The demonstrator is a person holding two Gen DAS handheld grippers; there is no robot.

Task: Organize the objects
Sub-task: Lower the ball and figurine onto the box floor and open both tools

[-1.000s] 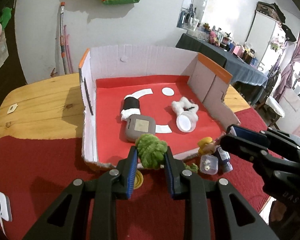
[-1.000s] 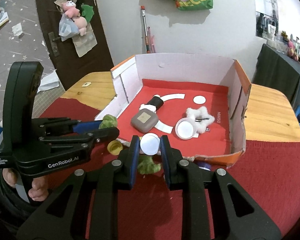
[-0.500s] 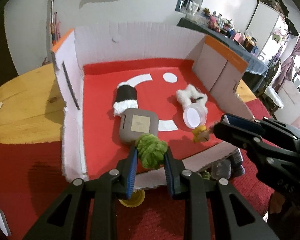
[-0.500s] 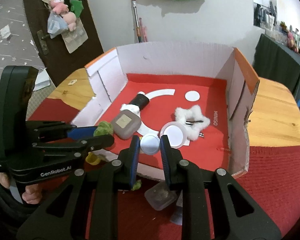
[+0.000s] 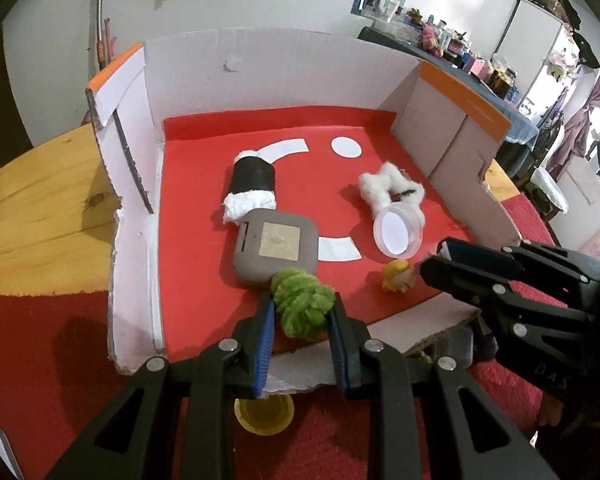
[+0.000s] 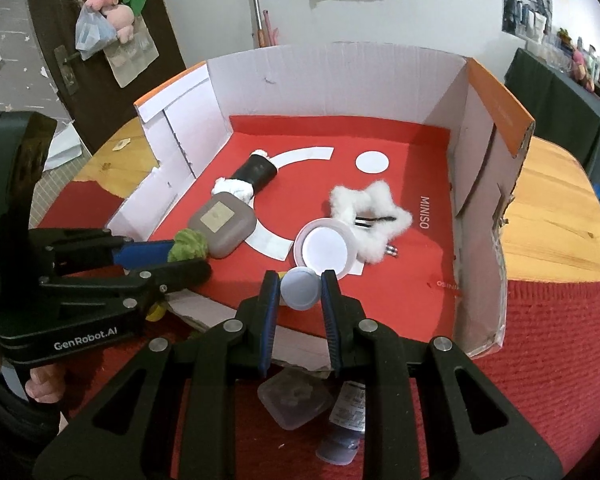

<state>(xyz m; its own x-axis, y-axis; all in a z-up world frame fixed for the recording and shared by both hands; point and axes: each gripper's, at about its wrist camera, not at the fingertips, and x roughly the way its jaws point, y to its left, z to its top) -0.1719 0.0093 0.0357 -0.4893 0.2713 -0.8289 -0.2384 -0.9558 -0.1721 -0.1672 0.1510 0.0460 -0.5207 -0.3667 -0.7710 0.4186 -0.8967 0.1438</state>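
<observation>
My left gripper [image 5: 302, 312] is shut on a green fuzzy ball [image 5: 303, 307] and holds it over the front edge of the red-floored cardboard box [image 5: 204, 160]. It also shows in the right wrist view [image 6: 188, 245]. My right gripper [image 6: 299, 289] is shut on a small toy with a white round base [image 6: 299, 289] and a yellow head [image 5: 396, 276], held low over the box floor. In the box lie a grey square case [image 5: 276, 246], a black-and-white roll [image 5: 252, 186], a white fluffy scrunchie [image 6: 374, 212] and a clear round lid [image 6: 325, 249].
Outside the box's front edge on the red cloth lie a yellow cap [image 5: 265, 414], a clear square container [image 6: 296, 400] and a small dark bottle [image 6: 342, 426]. The wooden table [image 6: 552, 208] extends on both sides. The box has high walls at the back and sides.
Both grippers have moved forward from in front of the box to over its front edge, carrying the green ball and the small toy. The case and lid now lie close ahead.
</observation>
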